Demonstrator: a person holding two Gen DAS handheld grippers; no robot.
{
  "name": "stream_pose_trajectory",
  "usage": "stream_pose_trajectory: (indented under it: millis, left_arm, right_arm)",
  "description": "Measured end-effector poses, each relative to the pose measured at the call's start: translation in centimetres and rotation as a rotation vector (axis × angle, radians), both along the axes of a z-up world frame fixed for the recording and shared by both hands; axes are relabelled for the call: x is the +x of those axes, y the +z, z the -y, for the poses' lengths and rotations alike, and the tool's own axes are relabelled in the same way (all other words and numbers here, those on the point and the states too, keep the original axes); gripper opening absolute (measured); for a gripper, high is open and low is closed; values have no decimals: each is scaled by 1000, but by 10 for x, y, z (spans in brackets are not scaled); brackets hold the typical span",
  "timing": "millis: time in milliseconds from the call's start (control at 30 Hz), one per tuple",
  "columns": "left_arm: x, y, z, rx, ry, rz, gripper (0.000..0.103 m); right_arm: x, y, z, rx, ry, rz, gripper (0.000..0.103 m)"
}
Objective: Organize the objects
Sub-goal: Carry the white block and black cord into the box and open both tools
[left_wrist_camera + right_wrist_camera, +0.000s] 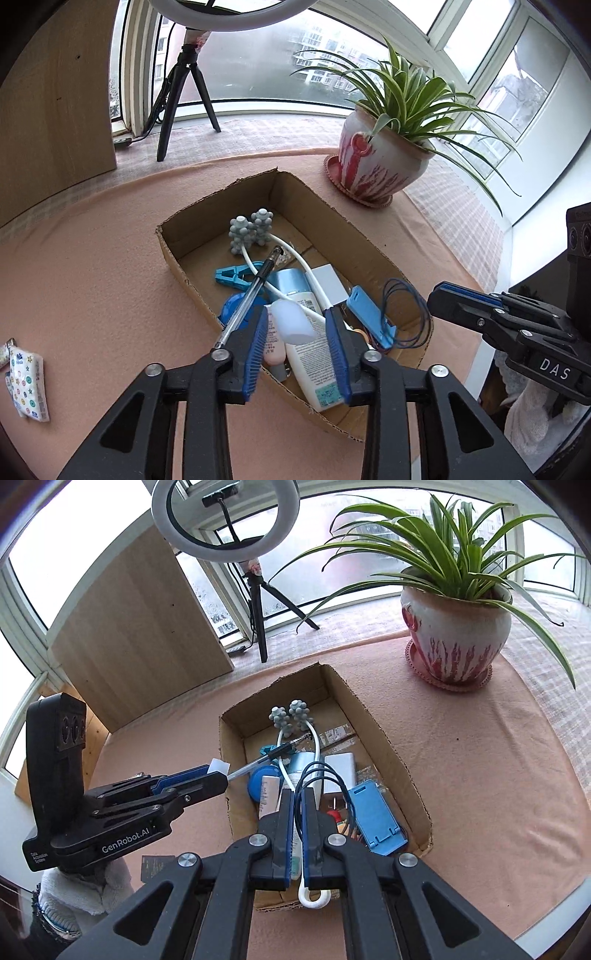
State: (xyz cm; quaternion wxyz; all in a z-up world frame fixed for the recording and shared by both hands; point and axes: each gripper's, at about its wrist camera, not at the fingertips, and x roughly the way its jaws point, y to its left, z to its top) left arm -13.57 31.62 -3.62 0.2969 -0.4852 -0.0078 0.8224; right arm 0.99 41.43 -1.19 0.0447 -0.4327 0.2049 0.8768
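Observation:
A cardboard box (173, 254) on the pink cloth holds a grey-headed massager with a white handle (255, 230), a blue clip (236, 277), tubes and bottles, a blue phone stand (371, 314) and a dark wire loop (406, 314). My left gripper (297, 325) is over the box's near end, shut on a frosted white cap (293, 319). A clear pen (251, 291) leans against its left finger. My right gripper (298, 805) has its jaws nearly together around the wire loop (317, 771), over the box (391, 746). The left gripper (218, 771) shows there with the cap.
A potted spider plant (384, 158) stands beyond the box on the right. A ring light tripod (184, 96) and a wooden board (48, 110) are at the back left. A tissue pack (27, 380) lies at the cloth's left edge.

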Motion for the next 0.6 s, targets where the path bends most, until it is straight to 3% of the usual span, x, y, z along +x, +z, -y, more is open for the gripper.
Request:
stream_pose_trajectory:
  millis: [67, 133, 600]
  left_arm:
    - [1, 1, -1, -4, 9, -21, 67]
    - [2, 2, -1, -14, 12, -33, 67]
    - [9, 15, 22, -28, 53, -73, 67]
  right_arm:
    - [0, -1, -3, -1, 5, 1, 24]
    - [3, 0, -5, 7, -11, -10, 56]
    - [6, 8, -2, 48, -43, -49, 60]
